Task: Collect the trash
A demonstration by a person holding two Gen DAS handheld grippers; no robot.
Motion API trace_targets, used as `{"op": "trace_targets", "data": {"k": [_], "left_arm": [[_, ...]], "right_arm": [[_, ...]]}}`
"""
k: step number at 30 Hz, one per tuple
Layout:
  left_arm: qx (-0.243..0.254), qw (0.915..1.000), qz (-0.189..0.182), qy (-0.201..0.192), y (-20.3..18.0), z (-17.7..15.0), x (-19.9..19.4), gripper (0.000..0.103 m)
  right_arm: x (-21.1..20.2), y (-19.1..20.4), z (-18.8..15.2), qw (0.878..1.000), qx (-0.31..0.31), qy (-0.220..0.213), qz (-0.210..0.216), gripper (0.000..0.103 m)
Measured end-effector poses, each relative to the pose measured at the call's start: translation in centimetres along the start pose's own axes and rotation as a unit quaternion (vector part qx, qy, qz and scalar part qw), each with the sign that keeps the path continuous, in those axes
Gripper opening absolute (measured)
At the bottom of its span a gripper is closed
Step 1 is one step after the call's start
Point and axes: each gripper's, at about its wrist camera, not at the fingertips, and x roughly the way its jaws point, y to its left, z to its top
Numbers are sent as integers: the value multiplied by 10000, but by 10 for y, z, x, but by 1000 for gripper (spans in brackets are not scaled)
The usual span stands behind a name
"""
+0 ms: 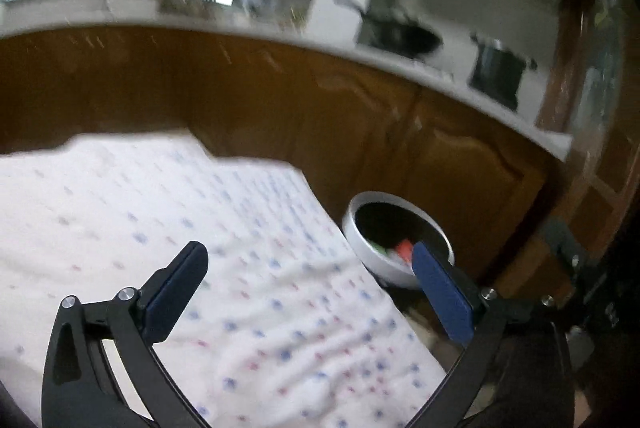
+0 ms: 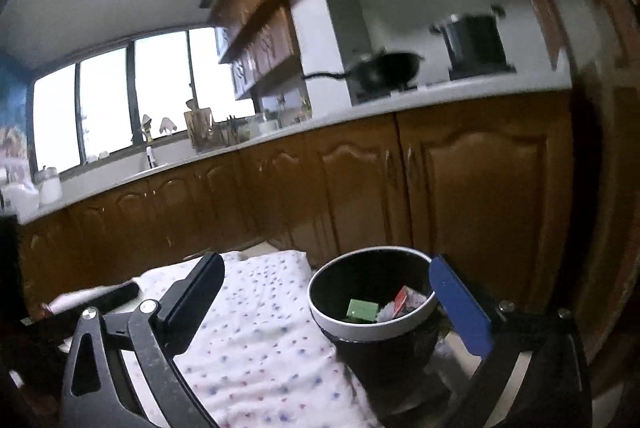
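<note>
A round bin (image 1: 366, 254) with a white rim and black inside stands just past the right edge of the table. Inside it lie a green piece (image 2: 362, 308), a red wrapper (image 2: 402, 298) and some white scraps. In the right wrist view the bin (image 2: 372, 332) sits low between the fingers, nearer the blue right pad (image 2: 460, 308). My right gripper (image 2: 325, 262) is open and holds nothing. My left gripper (image 1: 308, 250) hangs open over the cloth with nothing in it; its right fingertip overlaps the bin's rim in the picture.
A white tablecloth (image 1: 240, 268) with red and blue dots covers the table (image 2: 260, 340). A dark object (image 2: 116, 294) lies at its far left. Brown cabinets (image 2: 360, 188) run behind, under a white counter with a black wok (image 2: 384, 68) and a pot (image 2: 474, 42).
</note>
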Motion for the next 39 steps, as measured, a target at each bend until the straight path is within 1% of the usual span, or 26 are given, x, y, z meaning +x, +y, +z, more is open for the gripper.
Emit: {"op": "trace_targets", "data": {"k": [3,6,10,13,20,23,27,32,39], "left_arm": [[125,9980,402,-476,4,-14,-18,103],[313,9963,588,-540,5,-25,-22,103],[538,9945,756,-477,5,-40,-24,103],[520,9954,710,-370,7,-49,-24,103],[717,9923,935,-385,5,-66,-31,103],[651,9922,985,-411,10,-68,-35,103],[631,9920,1043,-335,15,-69,-33,103],[673,9914,1082,-288,12,-68,-30,103],[780,9898,1134,-370,6,-69,-34,103]], "right_arm": [[0,5,-21,9998,-150,51,-97,103],[0,9,-40,9995,-266,137,-88,103],[-3,14,-54,9990,-422,144,-75,103],[-6,19,-59,9985,-512,168,-31,103],[-7,21,-69,9986,-461,250,29,103],[-9,23,-70,9986,-470,256,24,103],[-10,25,-72,9986,-456,249,51,103],[-10,26,-73,9986,-471,244,69,103],[-12,26,-73,9988,-412,239,80,103]]}}
